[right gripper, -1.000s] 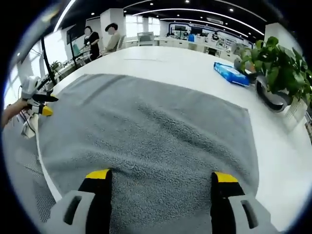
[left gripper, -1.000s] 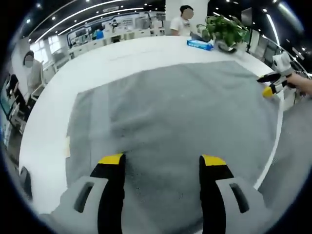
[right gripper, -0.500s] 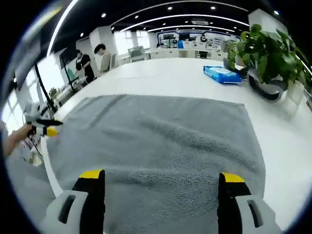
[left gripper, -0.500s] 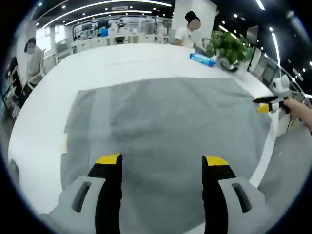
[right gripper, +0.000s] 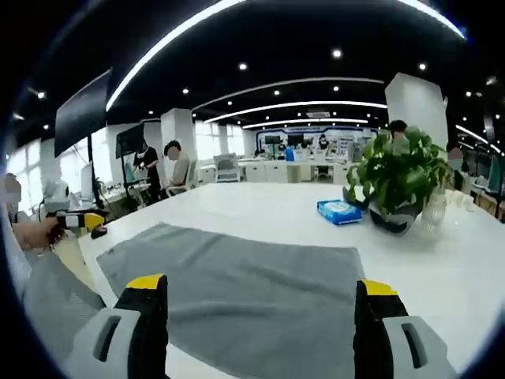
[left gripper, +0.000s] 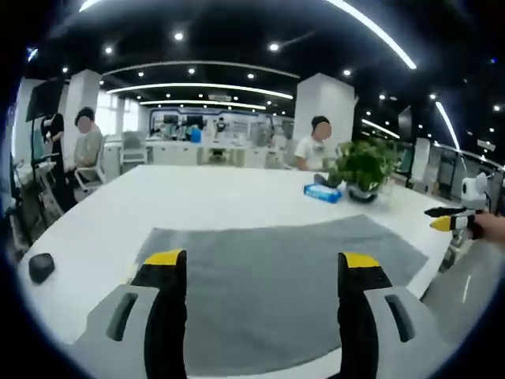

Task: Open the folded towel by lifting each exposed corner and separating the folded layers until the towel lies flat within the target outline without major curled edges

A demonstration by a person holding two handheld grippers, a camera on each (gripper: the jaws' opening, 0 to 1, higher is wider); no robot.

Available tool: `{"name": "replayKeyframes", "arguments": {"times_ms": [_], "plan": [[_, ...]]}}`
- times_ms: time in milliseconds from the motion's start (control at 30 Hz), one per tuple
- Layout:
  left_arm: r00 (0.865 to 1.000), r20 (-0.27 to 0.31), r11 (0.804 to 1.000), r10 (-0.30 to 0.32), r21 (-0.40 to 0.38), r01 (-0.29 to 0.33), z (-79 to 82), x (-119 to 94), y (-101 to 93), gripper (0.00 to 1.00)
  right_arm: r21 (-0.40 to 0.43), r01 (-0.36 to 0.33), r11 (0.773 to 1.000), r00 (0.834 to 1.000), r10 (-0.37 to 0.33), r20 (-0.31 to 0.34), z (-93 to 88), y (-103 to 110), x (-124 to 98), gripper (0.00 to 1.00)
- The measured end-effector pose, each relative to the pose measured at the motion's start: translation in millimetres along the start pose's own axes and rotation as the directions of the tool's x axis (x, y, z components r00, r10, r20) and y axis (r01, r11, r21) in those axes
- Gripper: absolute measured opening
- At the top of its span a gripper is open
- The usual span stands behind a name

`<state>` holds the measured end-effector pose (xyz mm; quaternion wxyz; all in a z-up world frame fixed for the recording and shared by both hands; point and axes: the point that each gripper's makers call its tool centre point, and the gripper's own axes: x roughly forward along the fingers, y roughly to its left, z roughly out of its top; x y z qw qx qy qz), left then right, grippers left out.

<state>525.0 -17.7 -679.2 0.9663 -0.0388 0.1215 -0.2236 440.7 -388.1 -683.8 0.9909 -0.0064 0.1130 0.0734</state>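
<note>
Beyond both pairs of fingers: one grey towel (left gripper: 276, 260), spread flat on the white surface (left gripper: 197, 197), edges apparently uncurled; no target outline discernible, so unfolding looks essentially complete. Left gripper (left gripper: 256, 264): fingers apart, empty, above the towel's near edge. Right gripper (right gripper: 256, 288): likewise apart, empty. Past the towel: one blue packet (right gripper: 339, 211), one potted plant (right gripper: 398, 178); one black mouse (left gripper: 39, 267) left of the left fingers.
</note>
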Motion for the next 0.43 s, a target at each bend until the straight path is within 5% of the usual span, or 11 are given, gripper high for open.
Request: {"name": "replayKeyframes", "arguments": {"times_ms": [100,200,433], "plan": [[1.0,-0.004,0.999,0.028,0.035,-0.028,-10.1,-5,-5.6,0.85,-0.118,0.006,0.993,0.995,0.005,0.1,14.7,6,-3,1.0],[0.999,-0.005,0.997,0.037,0.071,-0.037,-21.3,-4,-11.1,0.86,-0.138,0.015,0.99,0.988,0.007,0.155,22.4,10,-3,1.0],[1.0,-0.017,1.0,0.024,0.015,-0.024,-34.1,2,-18.5,0.84,-0.149,0.047,0.988,0.987,-0.023,0.159,20.6,3,-3,1.0]]}}
